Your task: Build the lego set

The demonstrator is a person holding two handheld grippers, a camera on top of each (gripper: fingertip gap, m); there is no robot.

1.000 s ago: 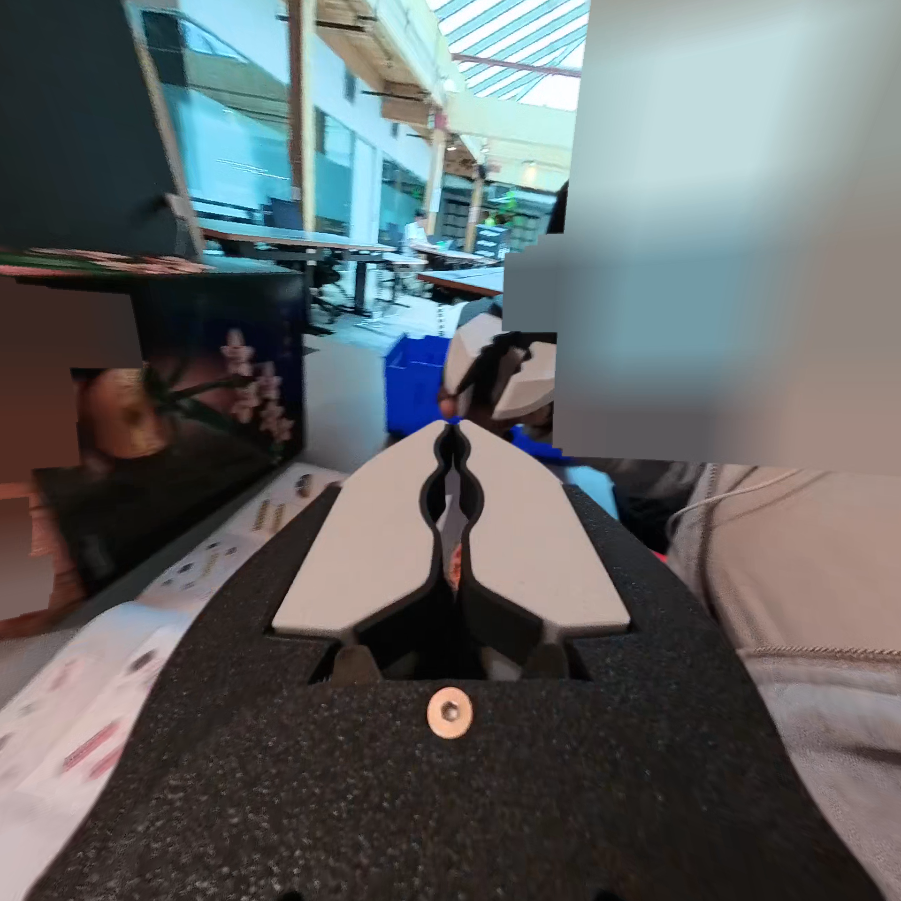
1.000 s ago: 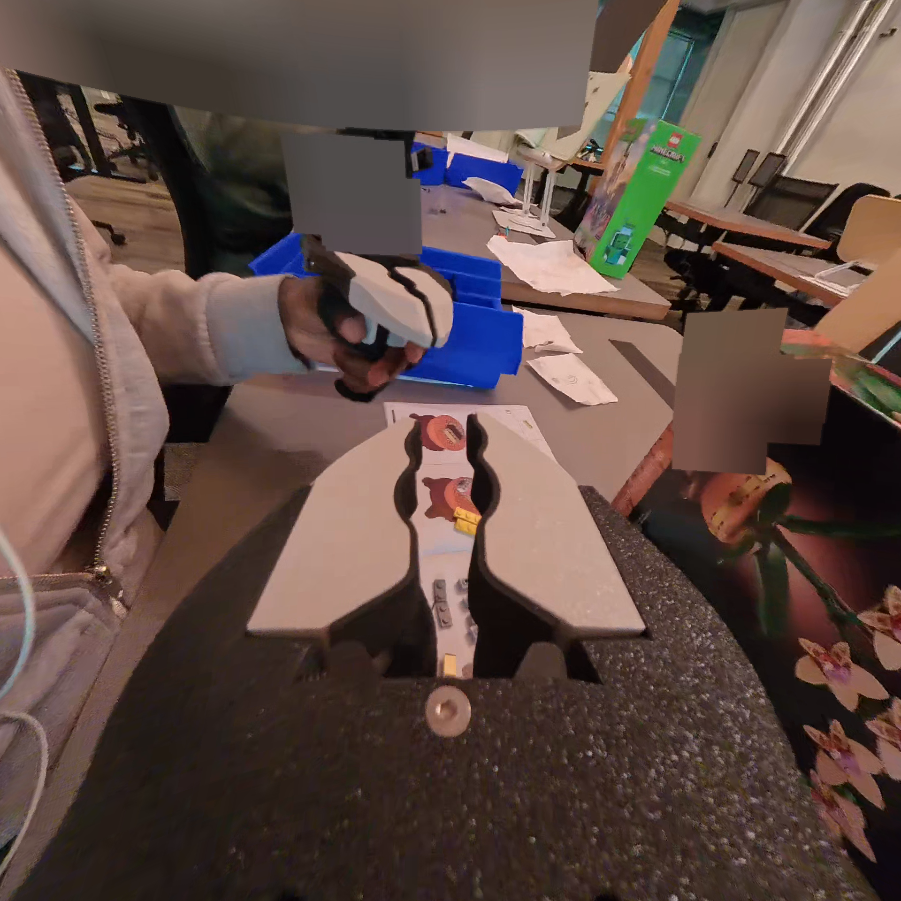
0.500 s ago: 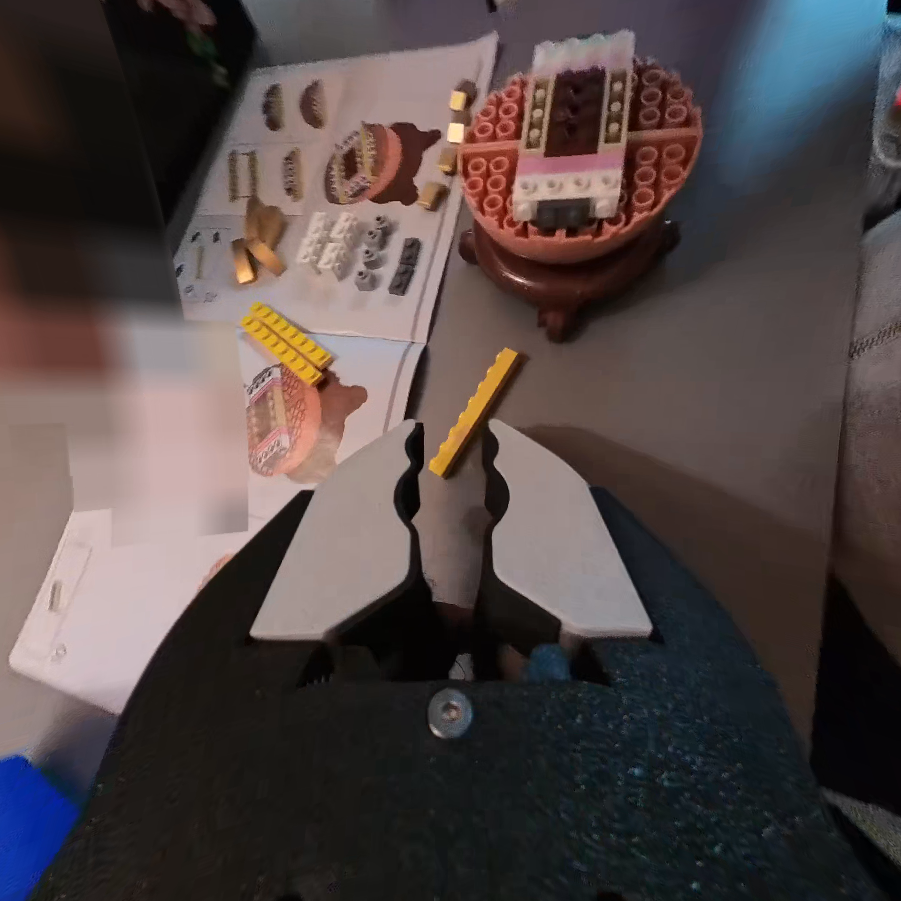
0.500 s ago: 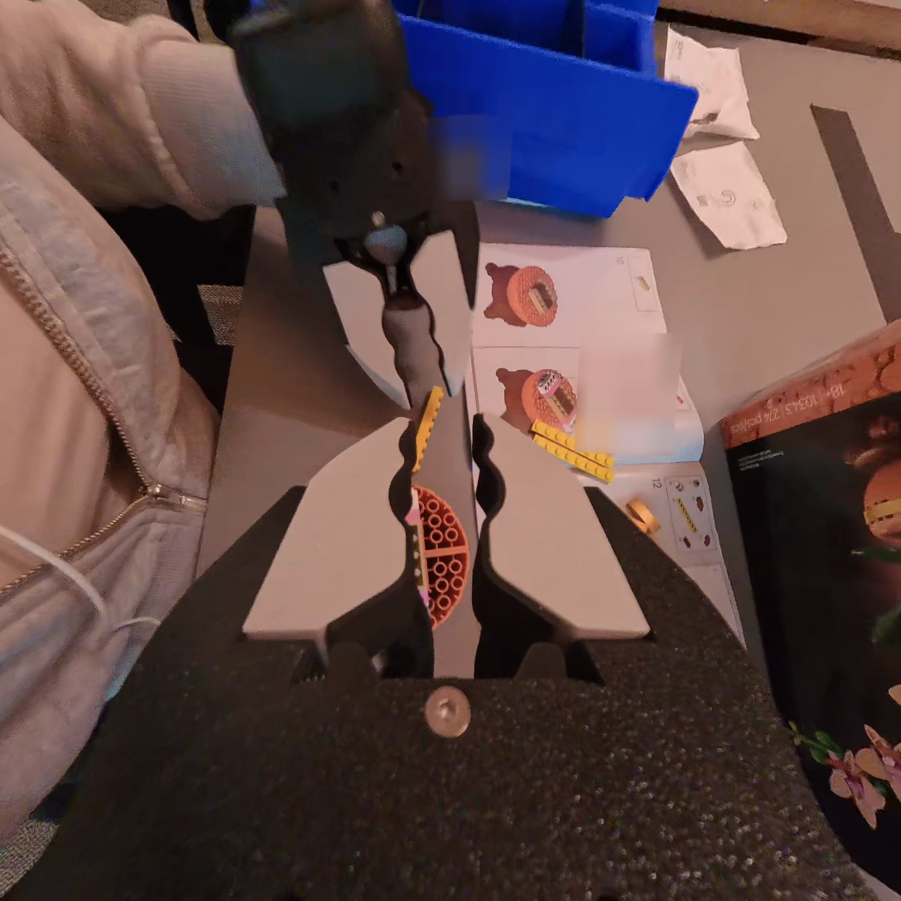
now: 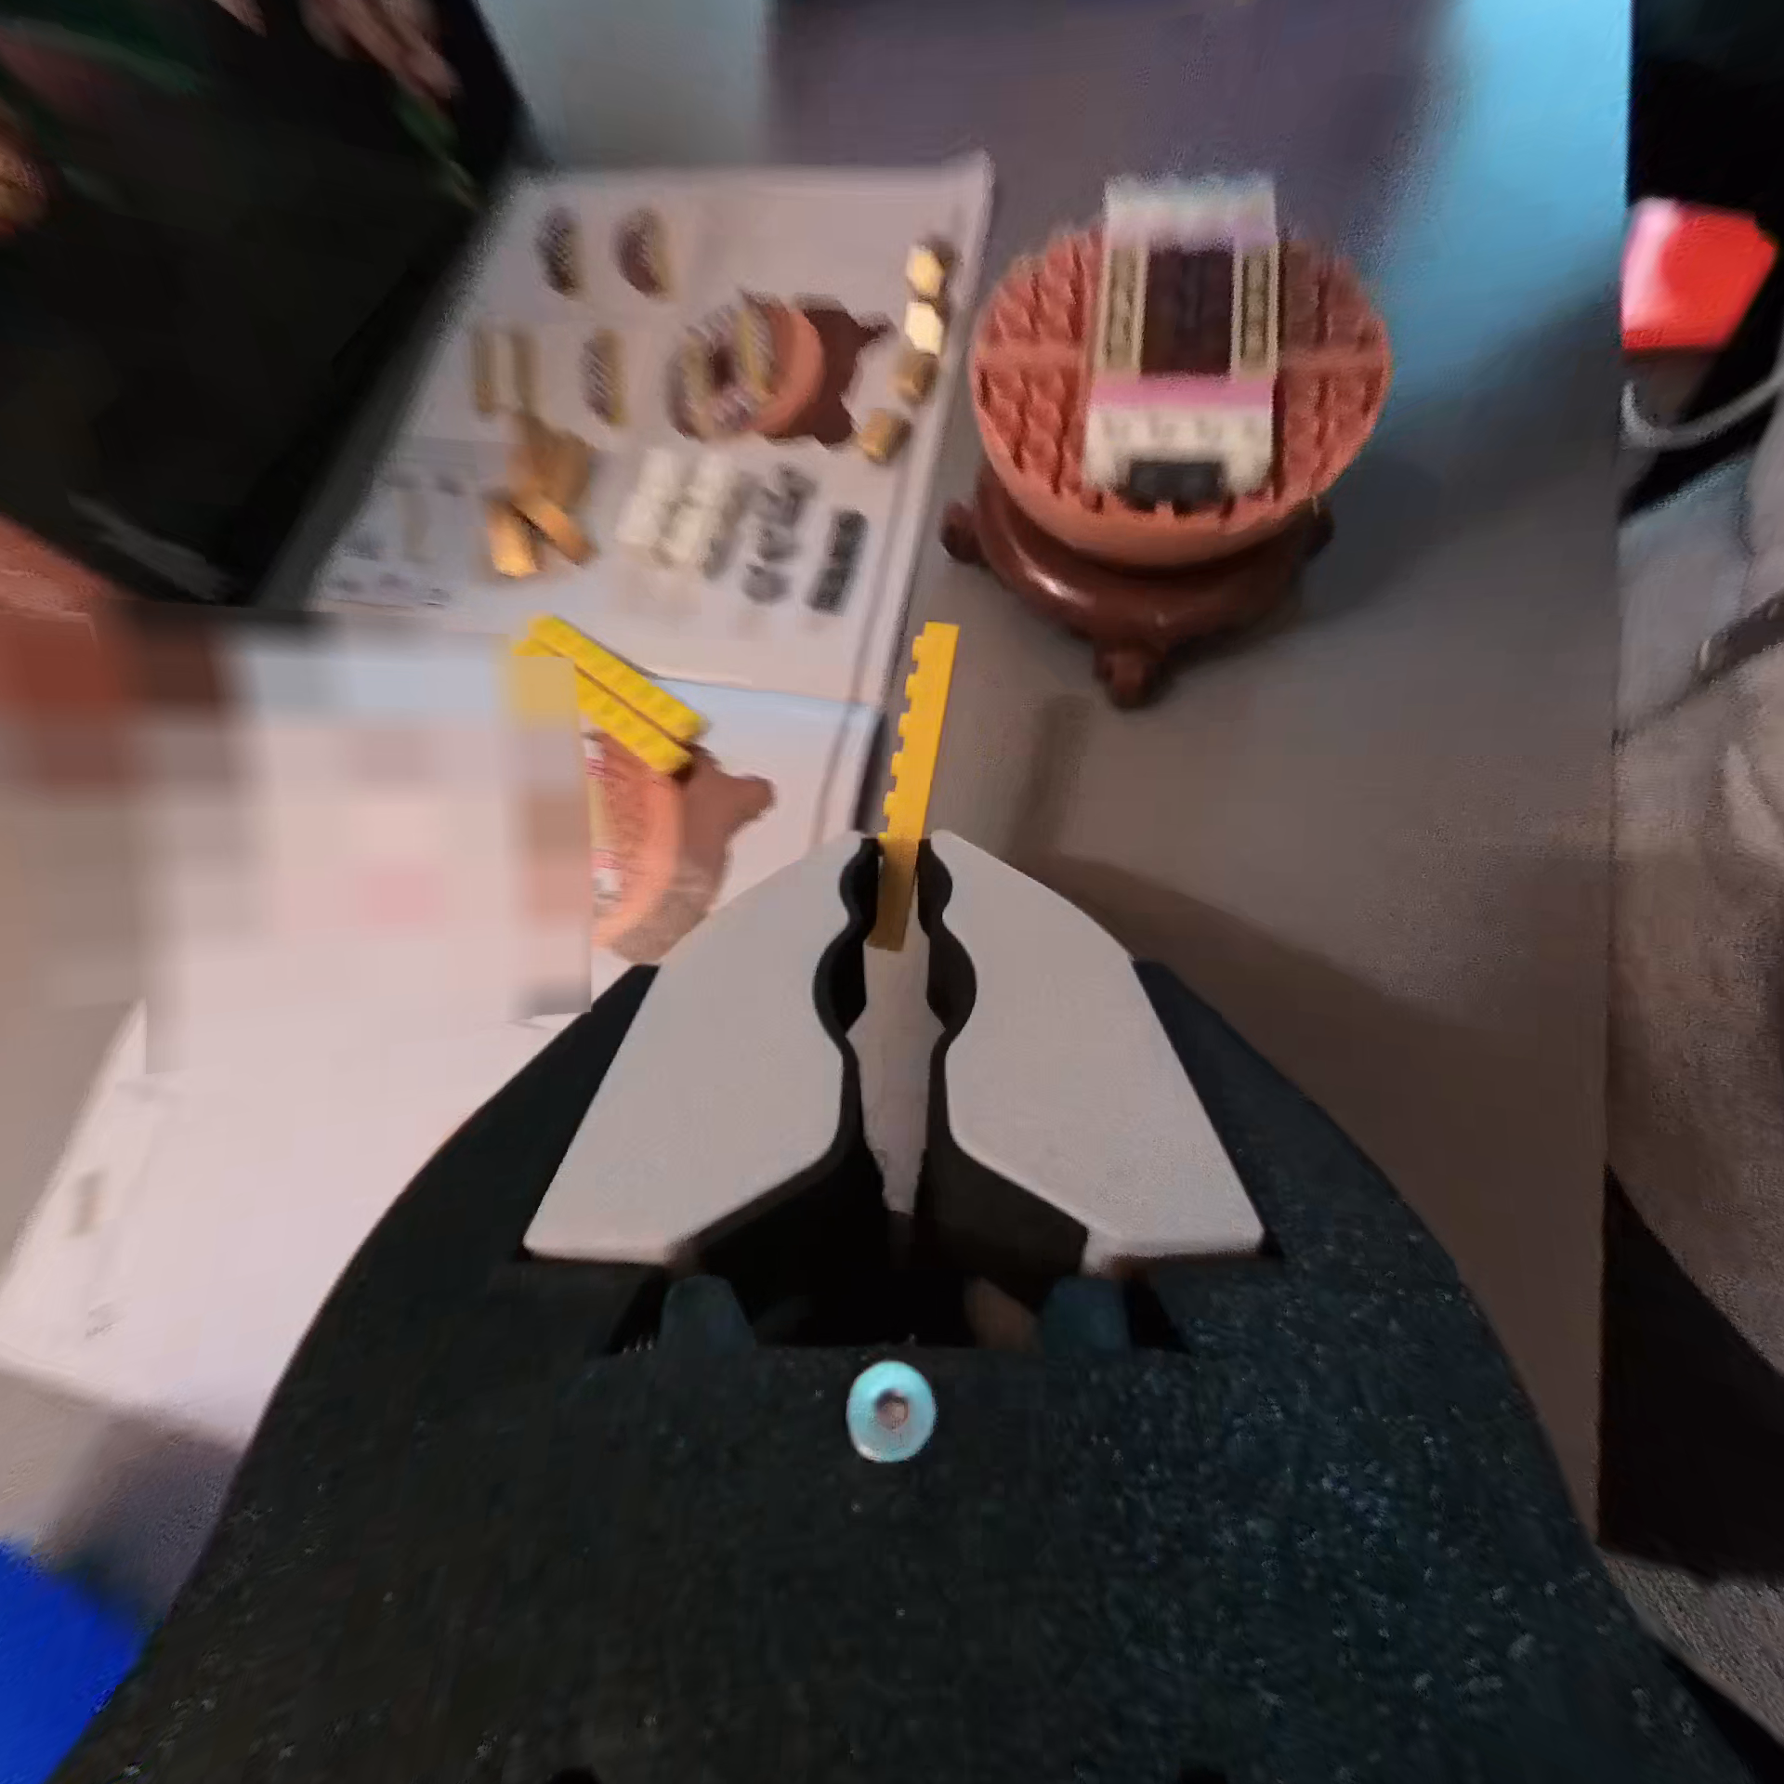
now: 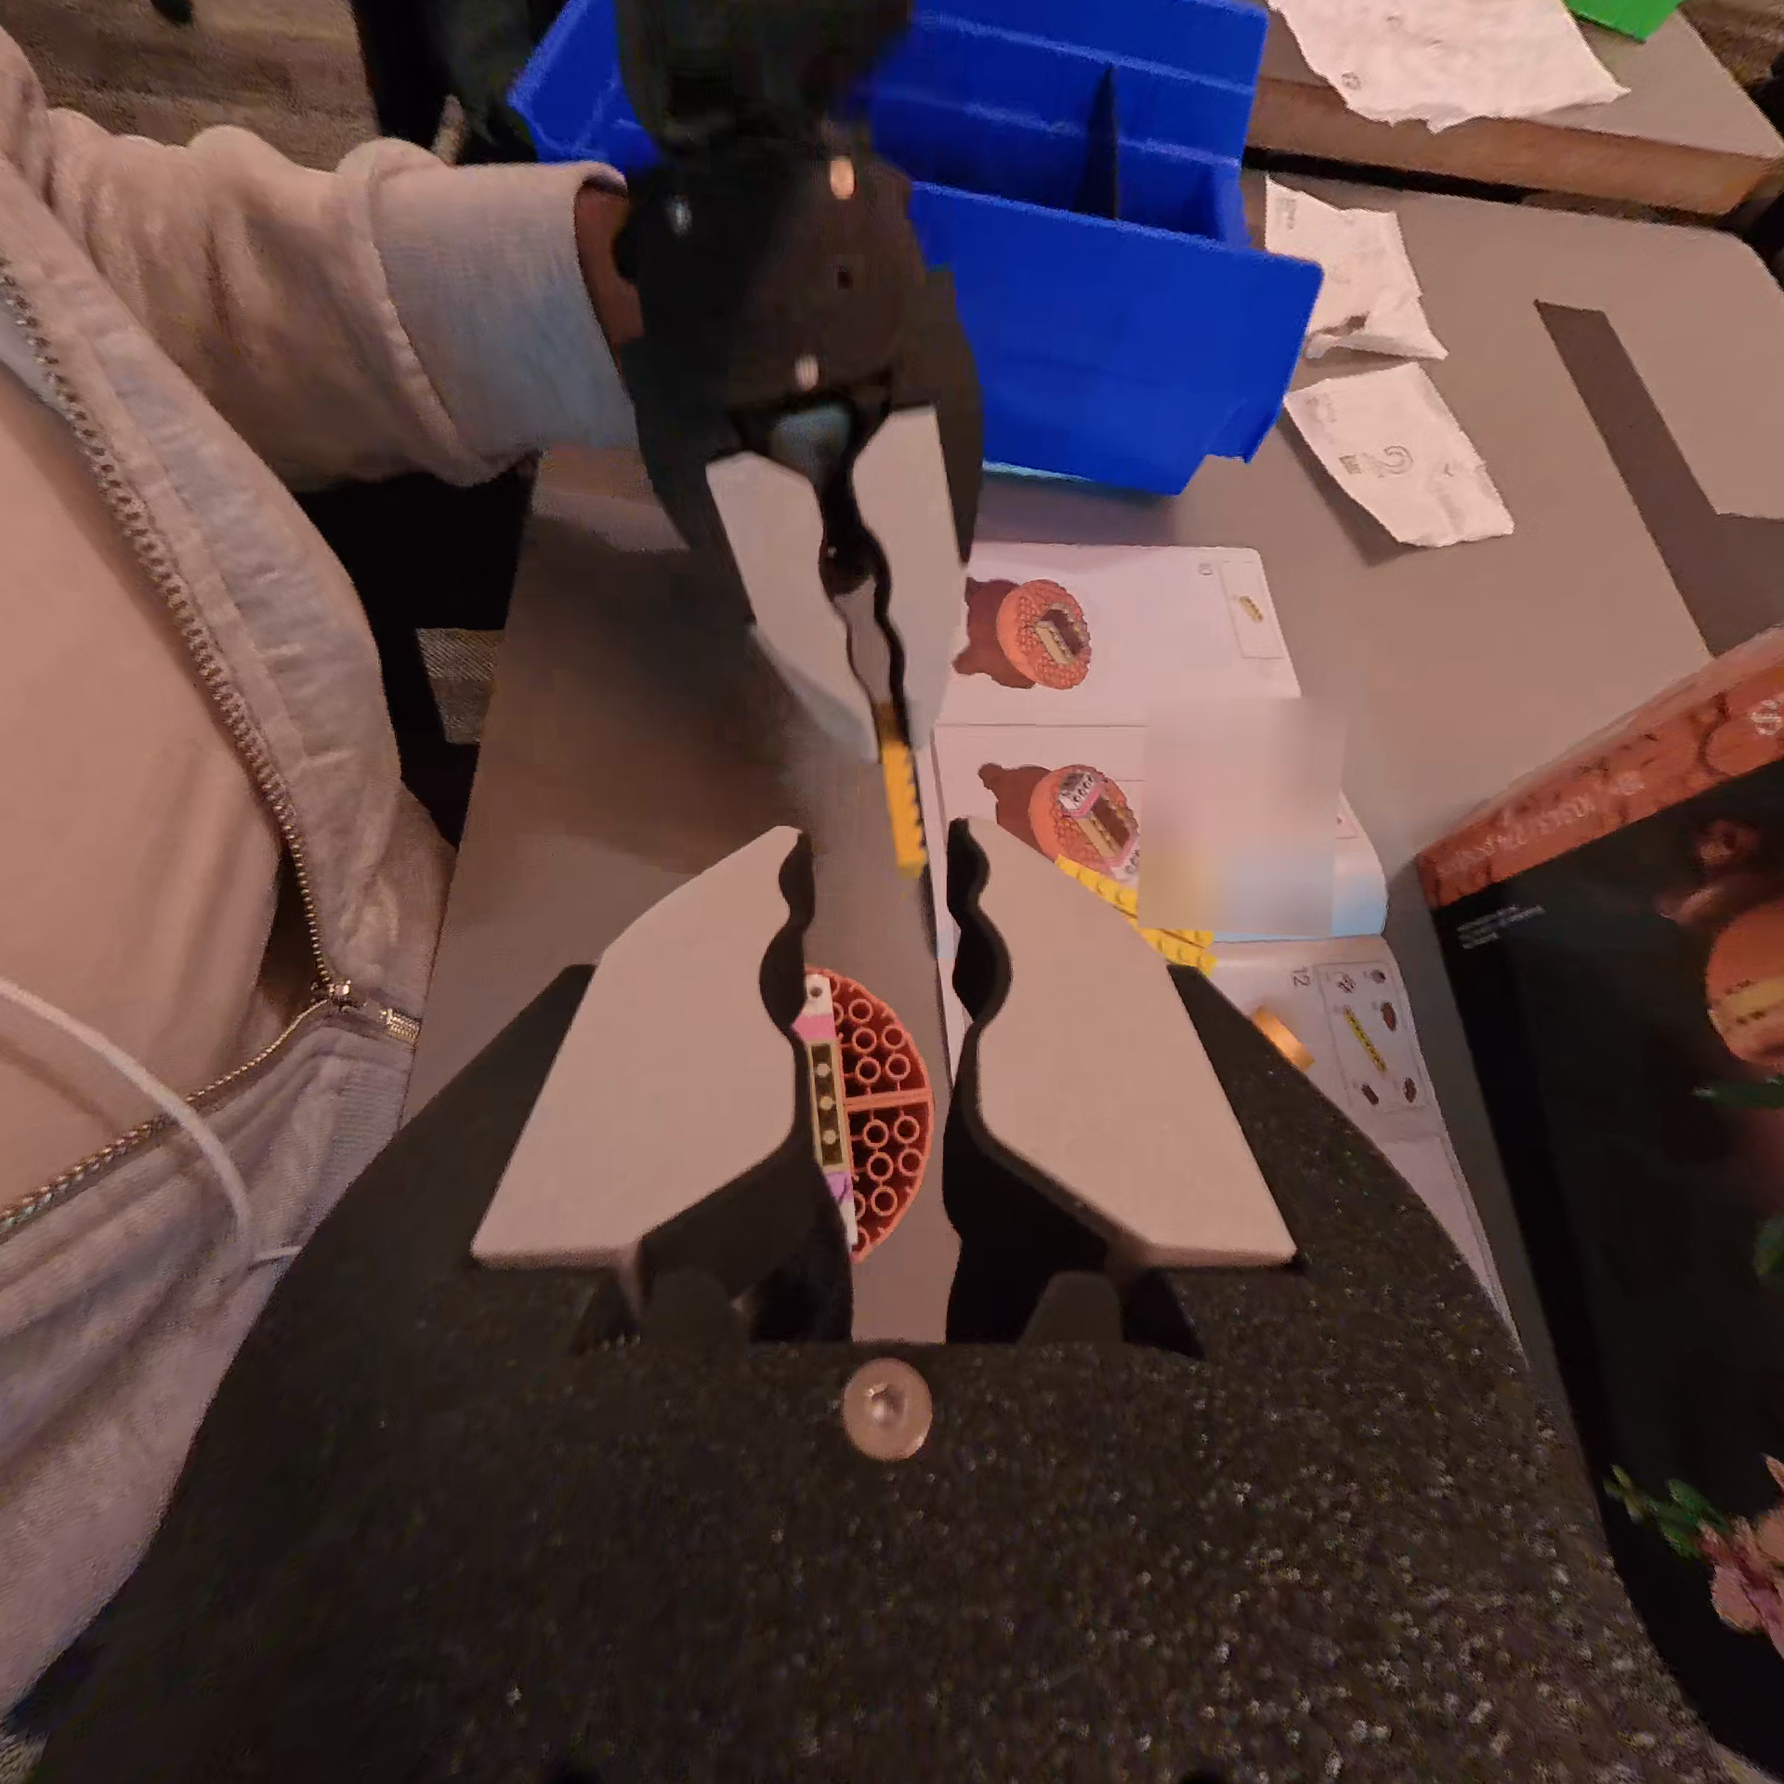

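Three long yellow plates are seen: one plate [image 5: 917, 763] is clamped by its near end in the left gripper [image 5: 898, 854], whose jaws are narrowed onto it, and two spare plates [image 5: 618, 705] lie side by side on the instruction booklet [image 5: 801, 319]. One round pot model [image 5: 1178, 386] stands on the table [image 5: 1303, 821], just beside the booklet's right edge. On the booklet, gold, white and grey small parts [image 5: 676, 502] are scattered; they are too blurred to be counted. One dark box [image 6: 1641, 1110] lies along the booklet's far side, and two blue bins [image 6: 1091, 290] stand behind it in the right wrist view.

The right gripper [image 6: 874, 850] is held moderately open and empty above the pot model, apart from it. The held plate hangs in the air, just beyond the right fingertips.

Half a second ago the left jaws were parted, with the plate slanting loosely between the tips; now it is gripped nearly upright. The right gripper's opening is unchanged.
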